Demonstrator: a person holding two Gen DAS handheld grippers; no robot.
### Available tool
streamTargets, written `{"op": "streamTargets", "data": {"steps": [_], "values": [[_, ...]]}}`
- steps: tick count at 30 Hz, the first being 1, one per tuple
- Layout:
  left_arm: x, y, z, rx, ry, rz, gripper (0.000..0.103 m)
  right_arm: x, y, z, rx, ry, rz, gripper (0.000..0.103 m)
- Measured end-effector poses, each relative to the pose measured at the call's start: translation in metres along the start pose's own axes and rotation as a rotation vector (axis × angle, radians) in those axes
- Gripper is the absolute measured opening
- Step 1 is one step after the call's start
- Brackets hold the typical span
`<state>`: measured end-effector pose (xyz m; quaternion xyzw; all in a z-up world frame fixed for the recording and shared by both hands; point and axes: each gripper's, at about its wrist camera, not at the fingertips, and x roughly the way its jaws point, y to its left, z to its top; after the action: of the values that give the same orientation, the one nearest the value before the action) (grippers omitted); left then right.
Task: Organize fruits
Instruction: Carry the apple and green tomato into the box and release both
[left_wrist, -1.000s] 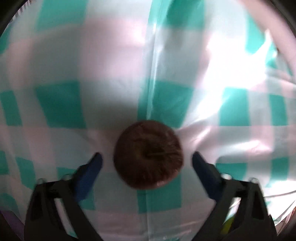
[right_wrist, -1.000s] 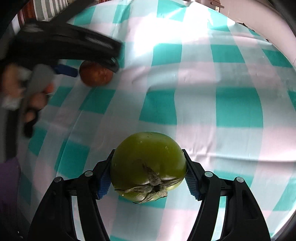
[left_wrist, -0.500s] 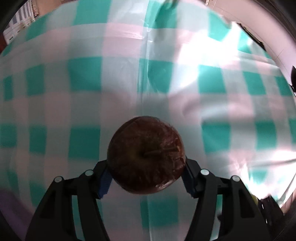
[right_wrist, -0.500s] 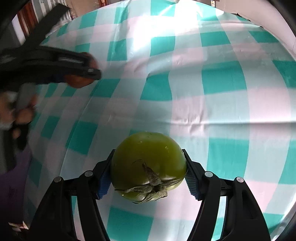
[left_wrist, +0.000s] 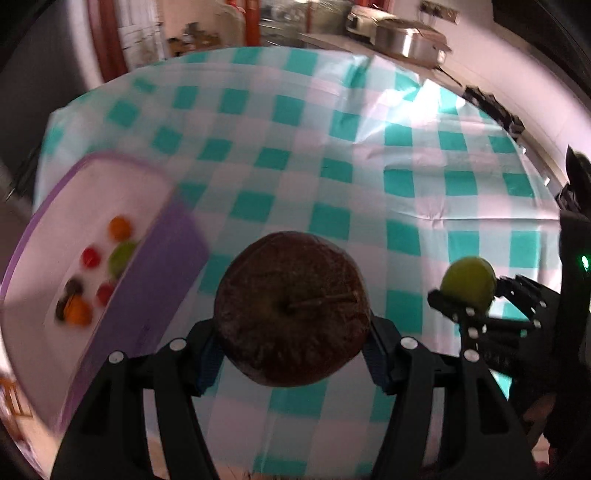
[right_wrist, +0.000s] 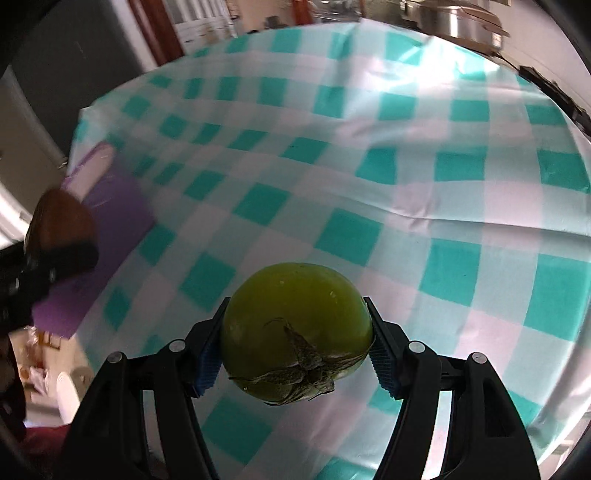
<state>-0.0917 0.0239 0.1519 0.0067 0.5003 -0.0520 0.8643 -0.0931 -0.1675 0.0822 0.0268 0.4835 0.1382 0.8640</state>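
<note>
Your left gripper (left_wrist: 291, 363) pinches the brown apple (left_wrist: 291, 310) and your right gripper (right_wrist: 297, 356) the green tomato (right_wrist: 295, 328), both above the desk (left_wrist: 369, 192); they look firm, smooth and bruisable, so grip their widest sides gently toward the purple bin (left_wrist: 162, 266) at nine o'clock.

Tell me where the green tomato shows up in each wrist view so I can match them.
Left wrist: green tomato at the right edge, clamped in the right gripper.
Right wrist: green tomato low centre, between the blue pads.
Shared landmark: the purple bin, left side in both views.
</note>
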Motion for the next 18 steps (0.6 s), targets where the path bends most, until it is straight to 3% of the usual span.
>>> {"op": "streamTargets", "data": {"steps": [7, 18], "values": [[-0.074, 0.046, -0.035, -0.144, -0.099, 0.078, 0.064, -0.042, 0.055, -0.001, -0.142, -0.065, 0.098, 0.066], [-0.108, 0.11, -0.058, -0.287, -0.133, 0.159, 0.064, -0.062, 0.091, 0.02, -0.156, -0.126, 0.168, 0.066]]}}
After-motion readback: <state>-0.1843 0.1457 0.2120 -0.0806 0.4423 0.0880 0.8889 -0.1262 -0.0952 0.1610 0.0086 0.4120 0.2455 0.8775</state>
